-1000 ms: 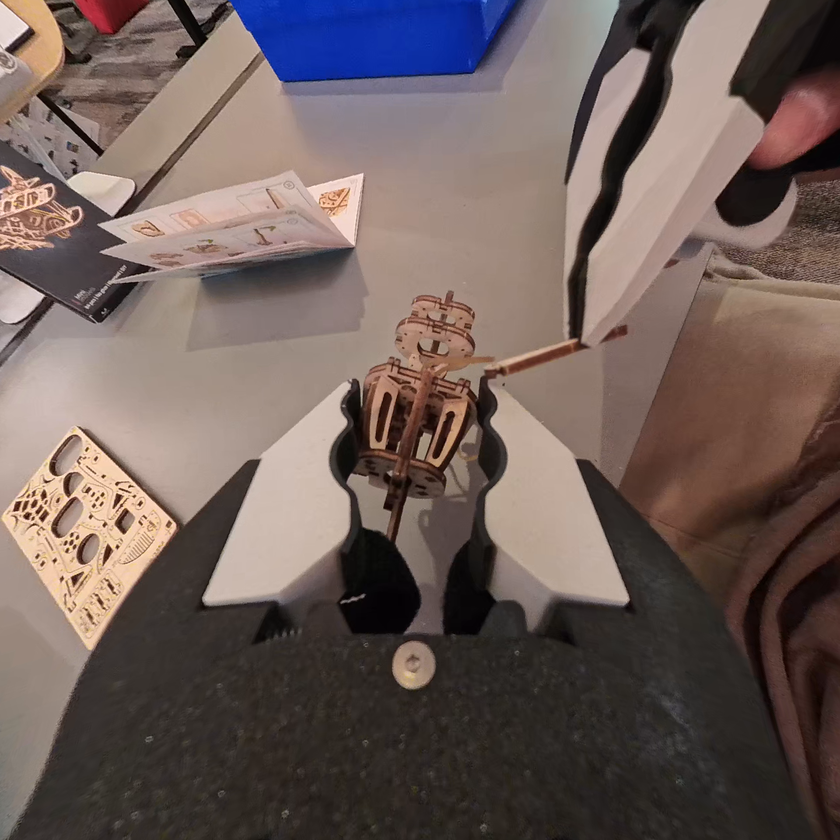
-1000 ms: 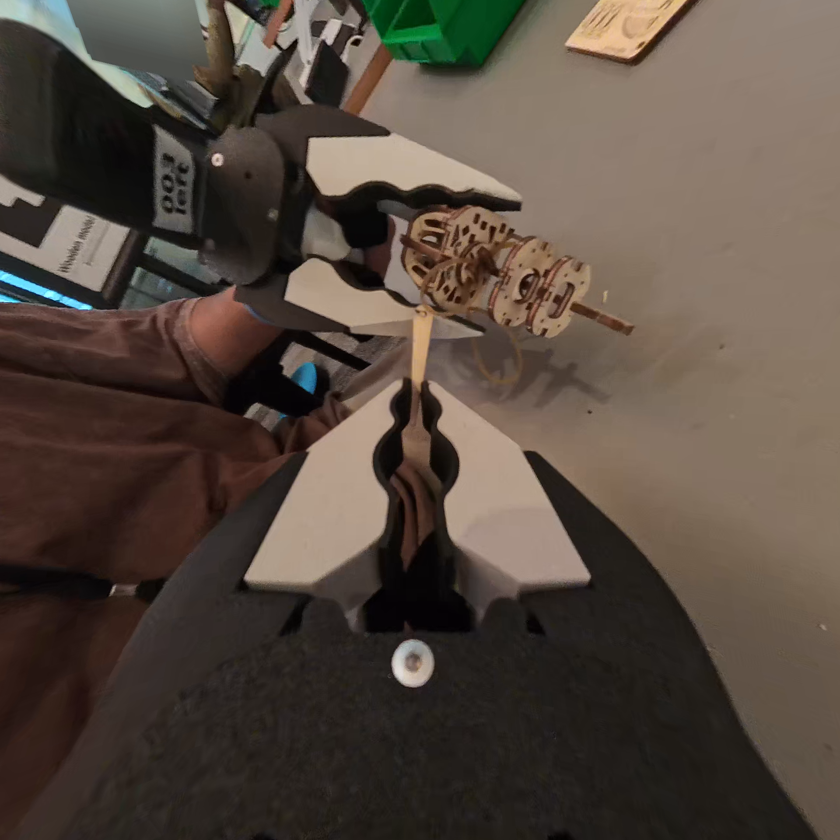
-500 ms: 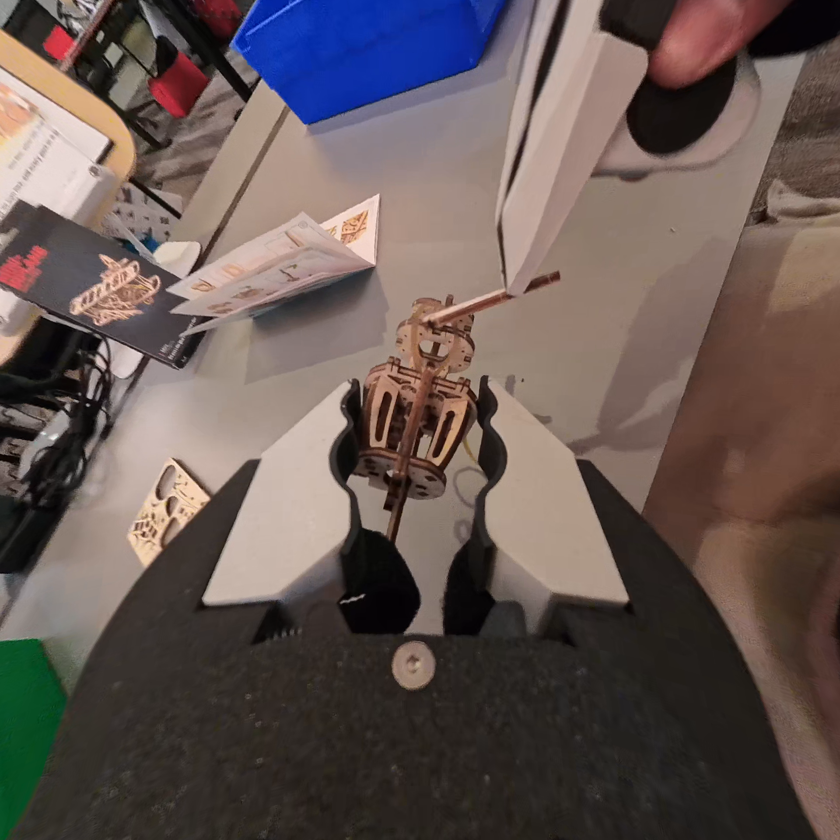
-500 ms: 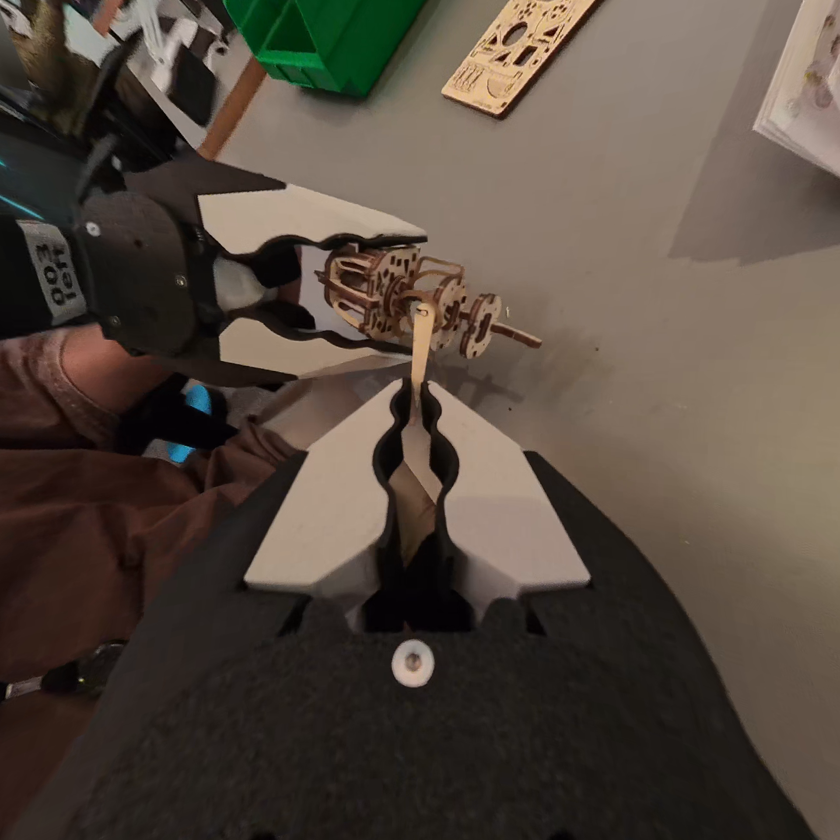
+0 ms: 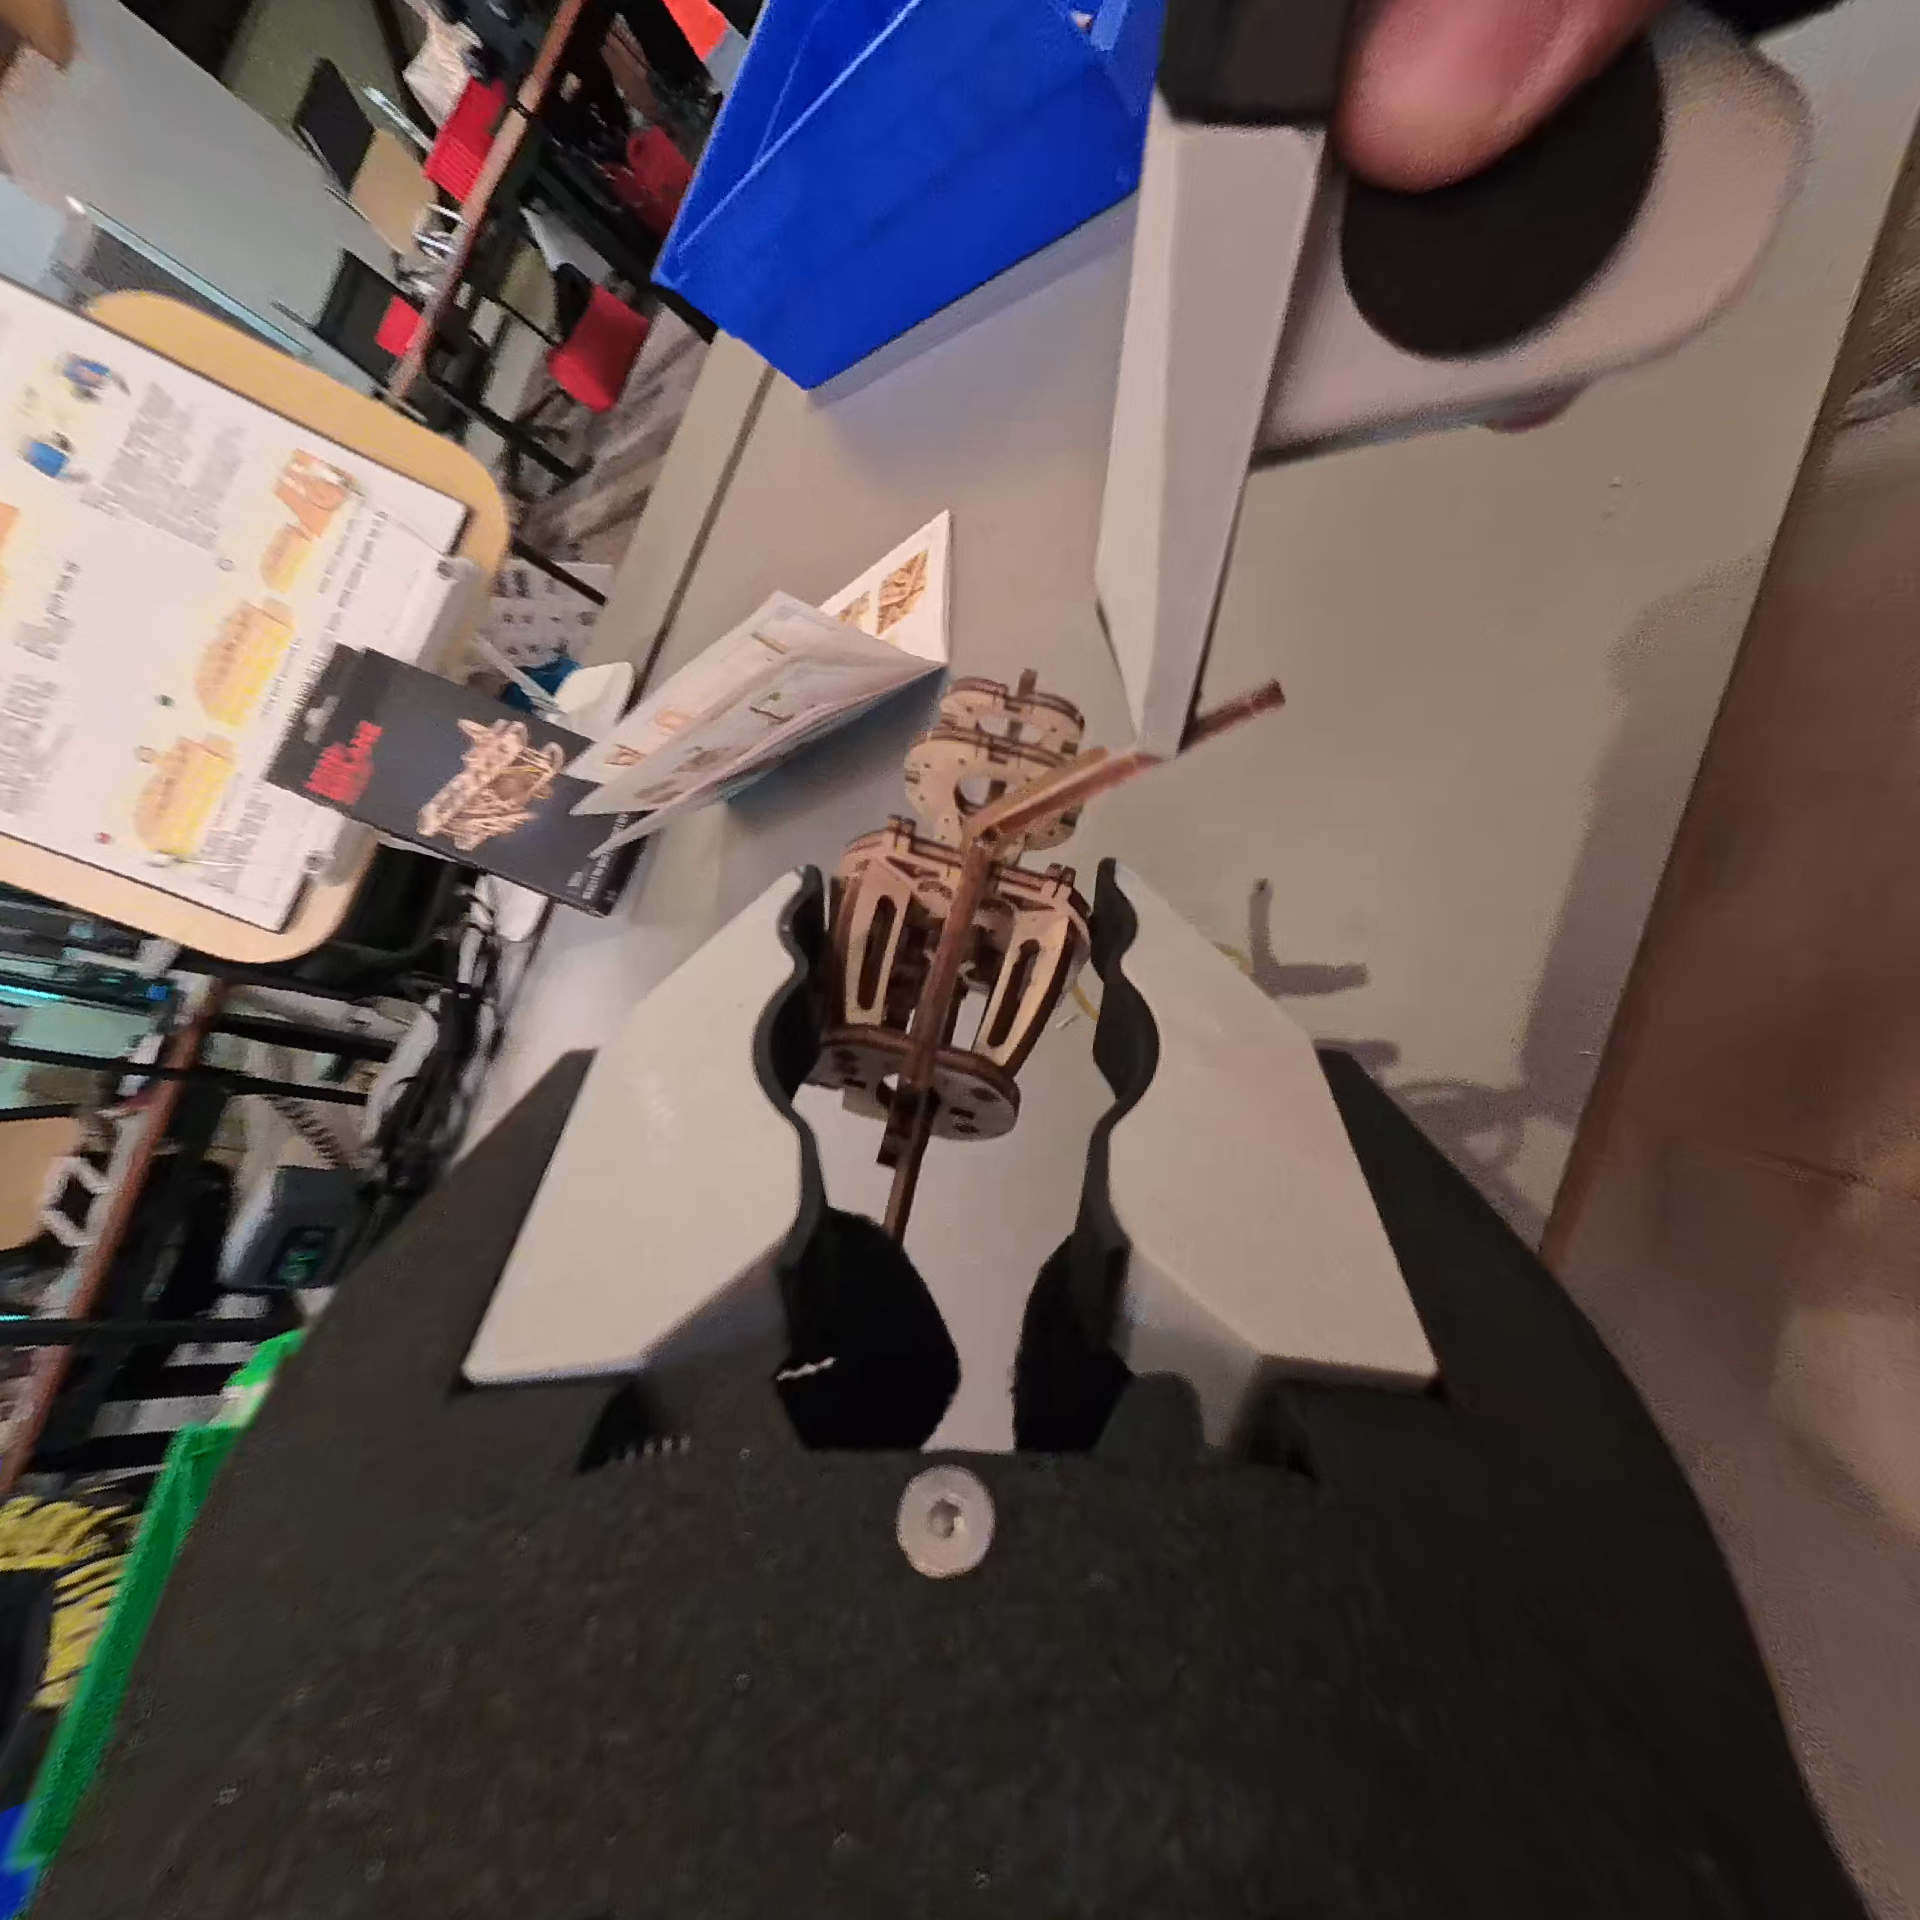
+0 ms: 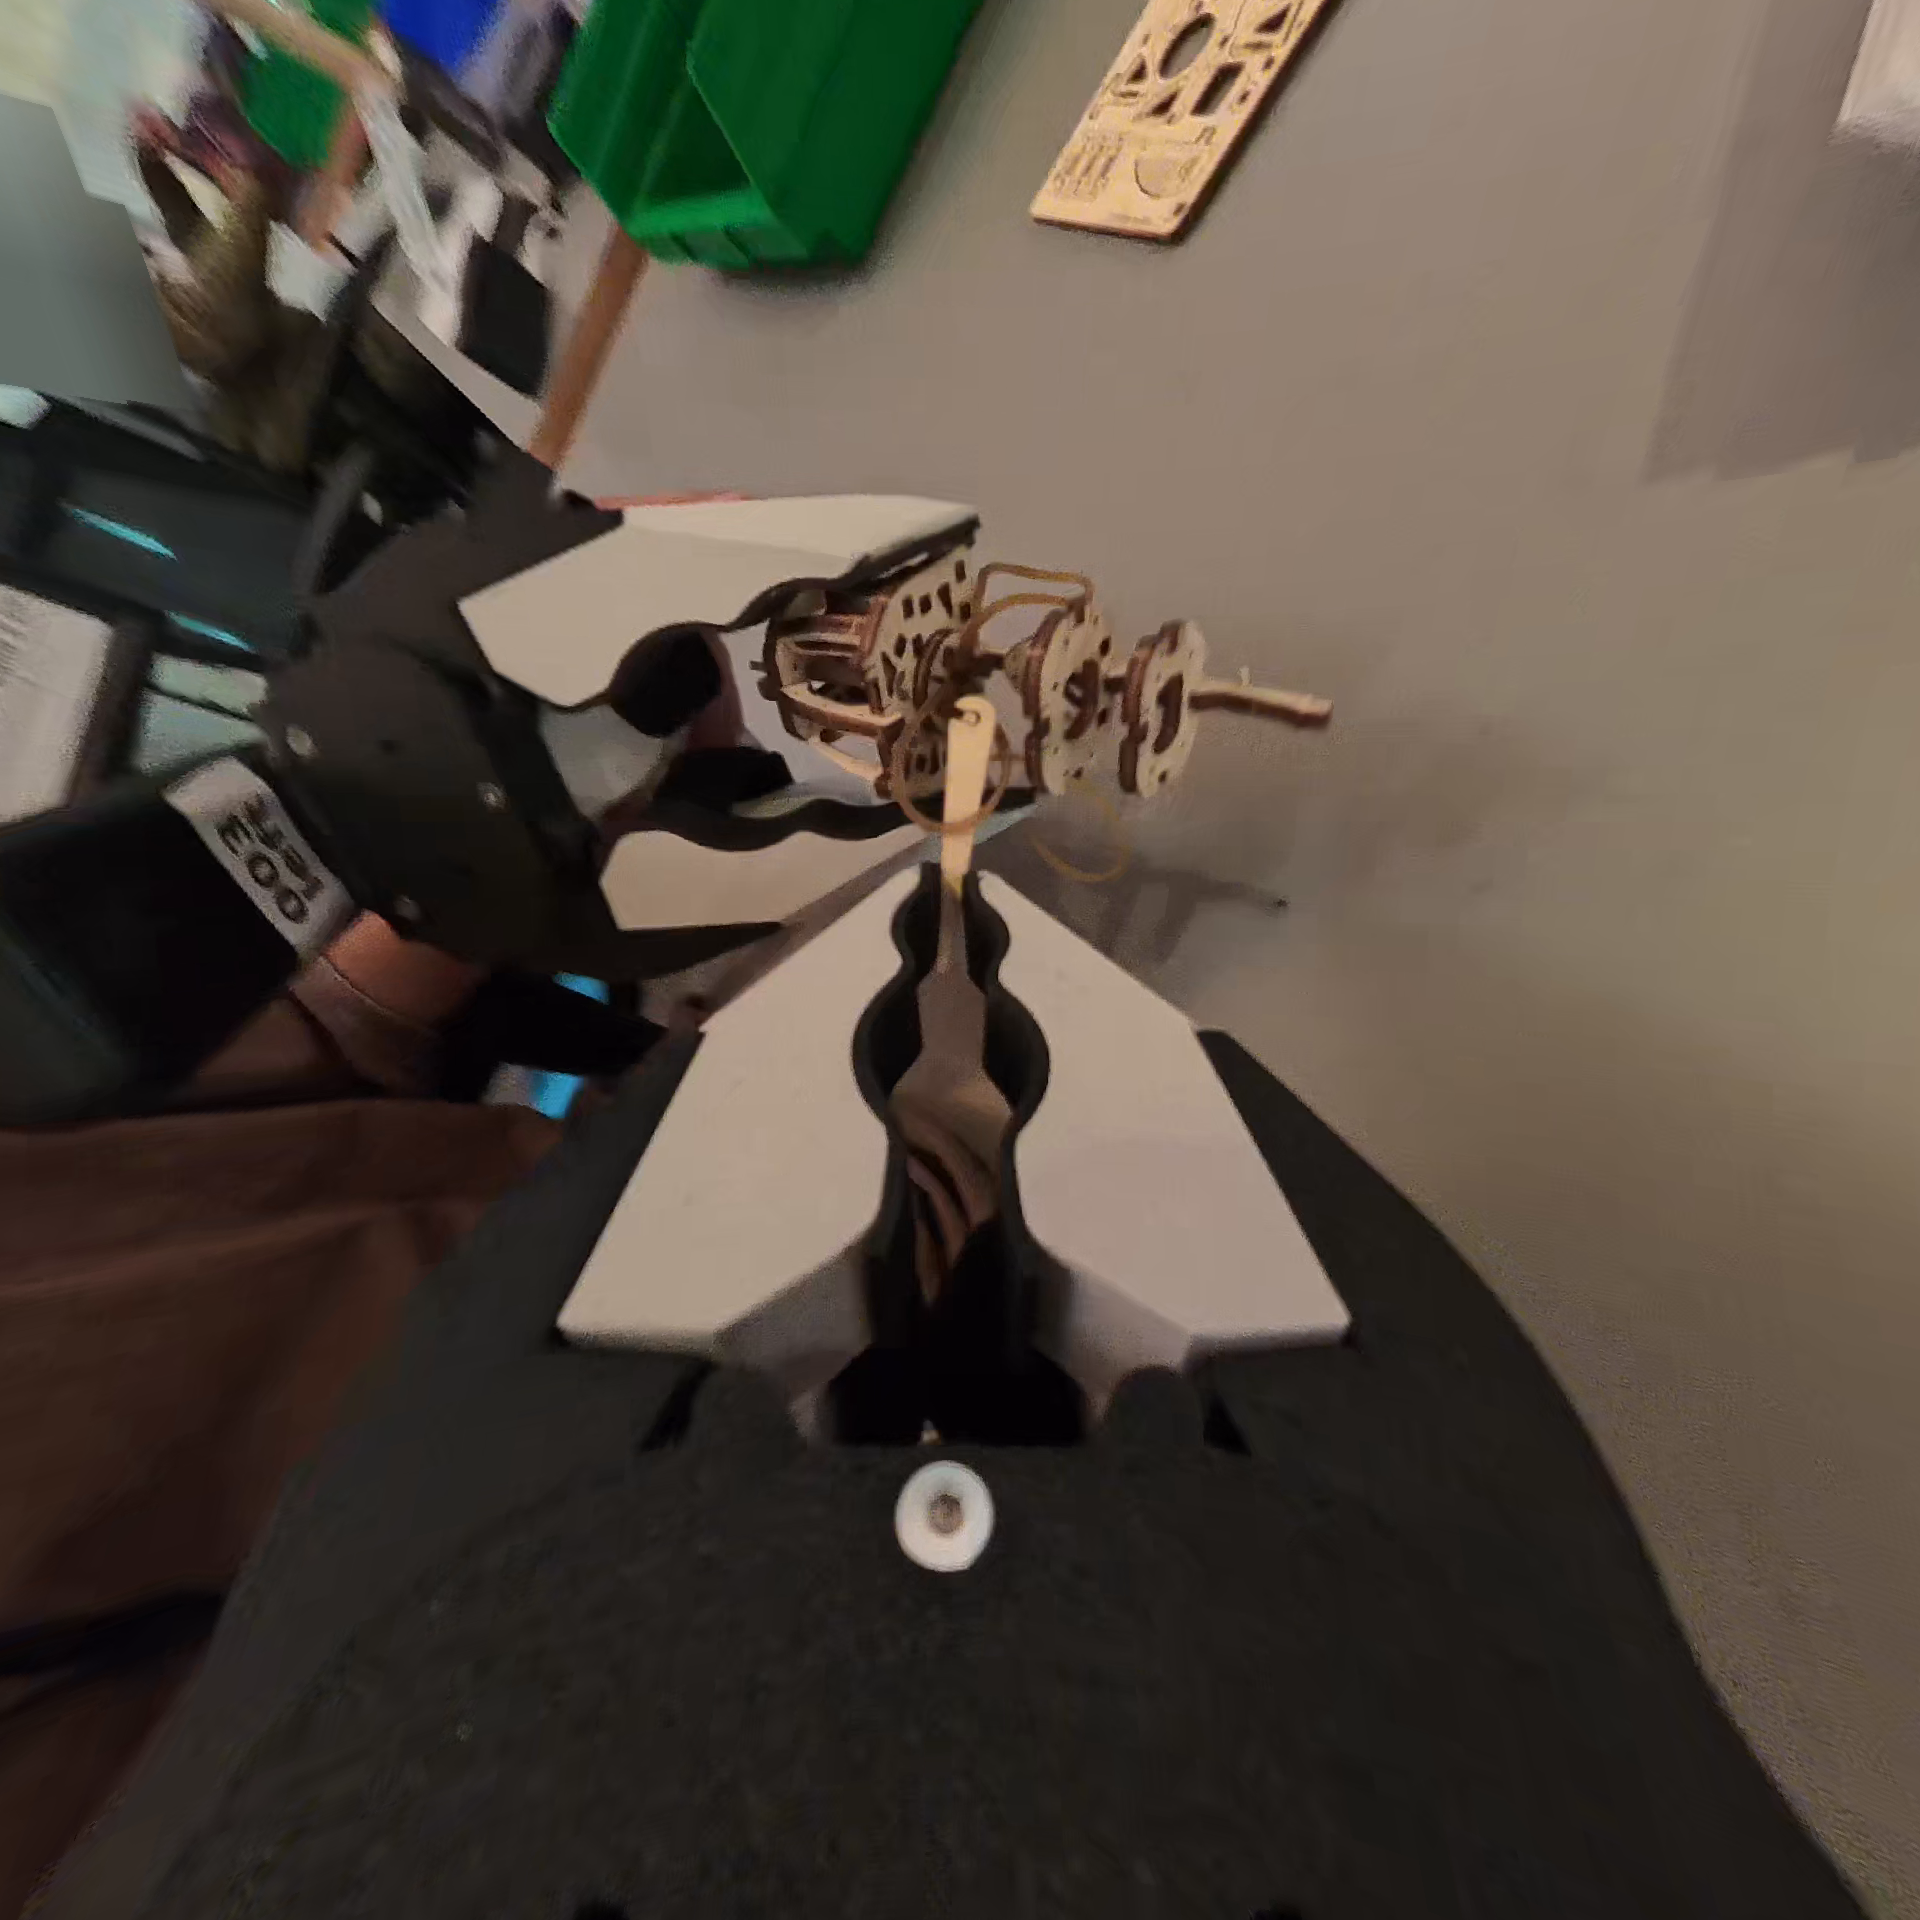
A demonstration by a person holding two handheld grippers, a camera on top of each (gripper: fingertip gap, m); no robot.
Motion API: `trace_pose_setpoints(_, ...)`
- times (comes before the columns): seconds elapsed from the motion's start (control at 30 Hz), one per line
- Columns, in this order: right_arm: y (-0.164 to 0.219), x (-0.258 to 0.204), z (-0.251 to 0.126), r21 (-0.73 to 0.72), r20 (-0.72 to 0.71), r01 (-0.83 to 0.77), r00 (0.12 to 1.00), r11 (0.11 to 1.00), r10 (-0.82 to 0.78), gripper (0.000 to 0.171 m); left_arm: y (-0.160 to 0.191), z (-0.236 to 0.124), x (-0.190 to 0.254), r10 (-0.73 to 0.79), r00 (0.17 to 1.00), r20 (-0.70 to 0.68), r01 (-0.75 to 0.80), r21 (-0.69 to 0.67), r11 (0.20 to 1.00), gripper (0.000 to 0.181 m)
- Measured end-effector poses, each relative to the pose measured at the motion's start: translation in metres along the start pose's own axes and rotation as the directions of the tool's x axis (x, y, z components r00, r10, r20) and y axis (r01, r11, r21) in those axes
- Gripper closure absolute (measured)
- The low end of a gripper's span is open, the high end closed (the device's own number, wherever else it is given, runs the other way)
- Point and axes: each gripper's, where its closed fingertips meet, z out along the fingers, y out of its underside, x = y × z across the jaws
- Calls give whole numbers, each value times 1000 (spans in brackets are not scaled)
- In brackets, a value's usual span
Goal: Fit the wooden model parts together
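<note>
the grey tabletop (image 5: 1455, 727) carried the loose things well apart from the work: a blue bin (image 5: 914, 177) at the far edge, a green bin (image 6: 748, 114), an open instruction booklet (image 5: 769, 707), a dark box (image 5: 447, 769) and a punched-out wooden sheet (image 6: 1174, 114).

above it the left gripper (image 5: 951, 935) had its jaws pinching the cage-like end of the wooden model (image 5: 951, 977), held clear of the tabletop with its axle and two discs pointing away from the camera. the right gripper (image 6: 951, 883) had its jaws pressed together on a thin wooden stick (image 6: 961, 779), whose rounded tip lay against the model's middle section, close to a loop of rubber band (image 6: 1039, 592) draped there. in the left wrist view the stick met the model just past the cage, by the nearer disc.

the step in hand seemed to be seating that stick into the model. to do it well, the left hand should have kept the model still and level while the right lined the stick's tip squarely with its slot, then pushed gently along the stick's length. sideways force would likely have snapped so thin a part or twisted it in the jaws. whether the tip had already entered a slot could not be told, since both views were blurred.
</note>
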Motion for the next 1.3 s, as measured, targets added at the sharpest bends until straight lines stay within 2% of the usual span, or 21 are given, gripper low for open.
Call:
trace_pose_setpoints(0.1, 2, -5, 5, 123, 89, -124, 990, 985, 113, 168, -3, -2, -1, 74, 996, 55, -73, -13, 997, 132)
trace_pose_setpoints(0.23, -4, -11, 3, 263, 277, -349, 920, 899, 277, 168, -7, -4, -3, 165, 979, 121, -162, -34, 986, 132)
trace_pose_setpoints(0.4, -10, -10, -3, 348, 492, -604, 769, 717, 409, 168, -16, -8, -1, 233, 960, 156, -231, -28, 973, 131)
trace_pose_setpoints(0.57, -5, -5, -5, 376, 602, -749, 645, 545, 471, 169, -20, -9, 0, 258, 948, 184, -255, -40, 966, 132)
trace_pose_setpoints(0.63, -5, -5, -9, 377, 651, -785, 602, 492, 462, 169, -21, -9, 2, 271, 944, 187, -269, -39, 962, 132)
trace_pose_setpoints(0.87, -11, -4, -11, 410, 725, -829, 549, 379, 416, 169, -24, -9, 1, 274, 938, 211, -270, -46, 962, 132)
trace_pose_setpoints(1.1, -18, -6, -4, 418, 754, -844, 529, 337, 389, 169, -18, -7, -6, 199, 954, 223, -185, -81, 979, 132)
trace_pose_setpoints(1.3, -24, -5, -2, 428, 765, -858, 511, 285, 391, 169, -17, -5, -9, 197, 949, 248, -175, -106, 979, 131)
